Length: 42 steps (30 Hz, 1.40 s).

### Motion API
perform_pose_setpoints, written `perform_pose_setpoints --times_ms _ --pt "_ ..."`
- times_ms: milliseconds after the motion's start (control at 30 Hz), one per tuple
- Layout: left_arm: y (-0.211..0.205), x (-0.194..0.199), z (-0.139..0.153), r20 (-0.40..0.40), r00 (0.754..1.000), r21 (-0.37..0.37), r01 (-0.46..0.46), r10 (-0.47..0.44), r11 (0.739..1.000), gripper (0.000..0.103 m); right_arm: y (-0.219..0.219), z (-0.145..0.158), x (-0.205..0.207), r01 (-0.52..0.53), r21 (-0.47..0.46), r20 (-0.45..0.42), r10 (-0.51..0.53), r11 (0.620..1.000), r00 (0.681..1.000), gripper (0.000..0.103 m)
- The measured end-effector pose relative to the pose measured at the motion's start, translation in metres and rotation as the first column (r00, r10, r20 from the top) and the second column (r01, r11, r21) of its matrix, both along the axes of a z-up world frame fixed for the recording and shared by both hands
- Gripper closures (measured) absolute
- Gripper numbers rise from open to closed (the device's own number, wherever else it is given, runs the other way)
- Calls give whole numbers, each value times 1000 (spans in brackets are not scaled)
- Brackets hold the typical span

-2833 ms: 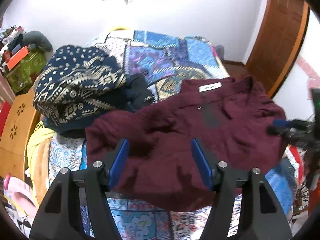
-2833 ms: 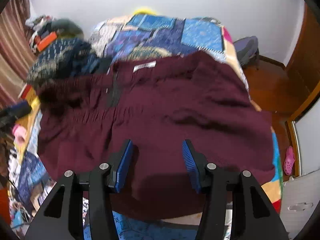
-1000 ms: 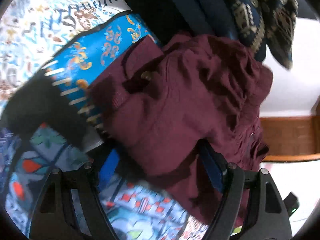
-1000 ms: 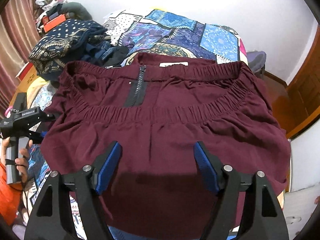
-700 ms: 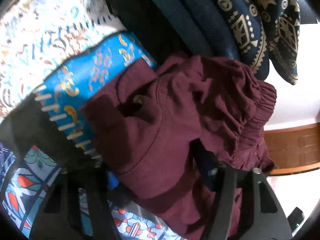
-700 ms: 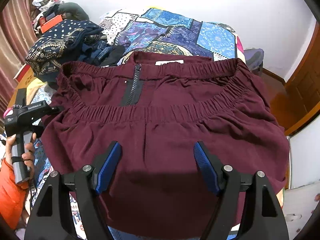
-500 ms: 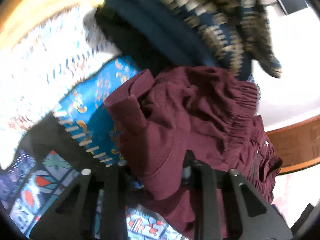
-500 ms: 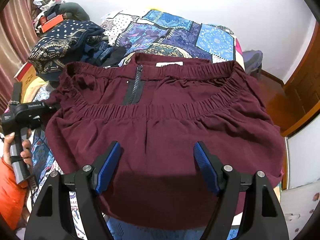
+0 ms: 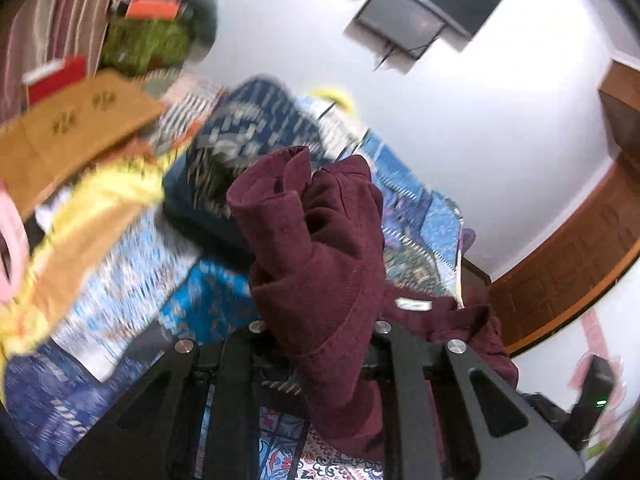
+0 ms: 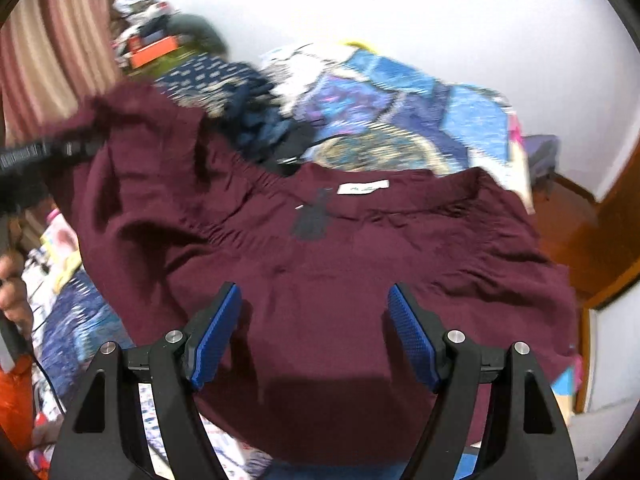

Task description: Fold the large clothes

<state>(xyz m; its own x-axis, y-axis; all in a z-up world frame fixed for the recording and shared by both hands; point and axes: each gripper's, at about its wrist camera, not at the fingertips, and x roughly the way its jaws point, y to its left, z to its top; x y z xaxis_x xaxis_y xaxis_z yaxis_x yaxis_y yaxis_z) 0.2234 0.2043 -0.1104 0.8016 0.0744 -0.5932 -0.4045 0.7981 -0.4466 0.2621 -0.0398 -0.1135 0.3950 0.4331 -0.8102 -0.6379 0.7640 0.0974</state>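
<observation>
A large maroon garment [image 10: 360, 264] with a white label [image 10: 363, 187] and a dark zipper lies spread on the bed. My left gripper [image 9: 318, 332] has a bunched corner of this maroon garment [image 9: 320, 240] pinched between its jaws, which are still closing, and the cloth stands raised above the bed. In the right wrist view the left gripper [image 10: 48, 150] shows at the far left, holding that corner up. My right gripper [image 10: 316, 320] hangs open over the near part of the garment, with nothing between its blue pads [image 10: 212, 332].
A pile of navy patterned clothes [image 10: 212, 76] sits at the back left of the patchwork bedspread [image 10: 400, 112]. A wooden board [image 9: 68, 132] and yellow cloth [image 9: 92, 208] lie to the left. A wooden door [image 9: 560, 260] stands to the right. A person's hand [image 10: 12, 288] shows at left.
The left gripper closed on the garment's left corner and lifted it high off the bed, rolling as it rose. The right gripper stayed open and shifted a little over the garment.
</observation>
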Motion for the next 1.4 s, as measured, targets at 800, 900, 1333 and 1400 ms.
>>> perform_pose_setpoints --times_ms 800,900,1333,1400 --pt "-253 165 23 -137 870 226 494 -474 840 87 -164 -2 62 410 187 -165 -383 893 909 30" --pt "-292 178 -16 -244 806 197 585 -539 786 87 -196 -7 66 484 170 -176 -457 858 872 30" --pt "-325 155 -49 -372 699 272 711 -611 648 70 -226 -1 51 503 153 -163 -480 851 862 30" --pt "-323 148 -47 -383 686 281 724 -618 630 63 -224 1 47 495 159 -162 -472 854 867 30"
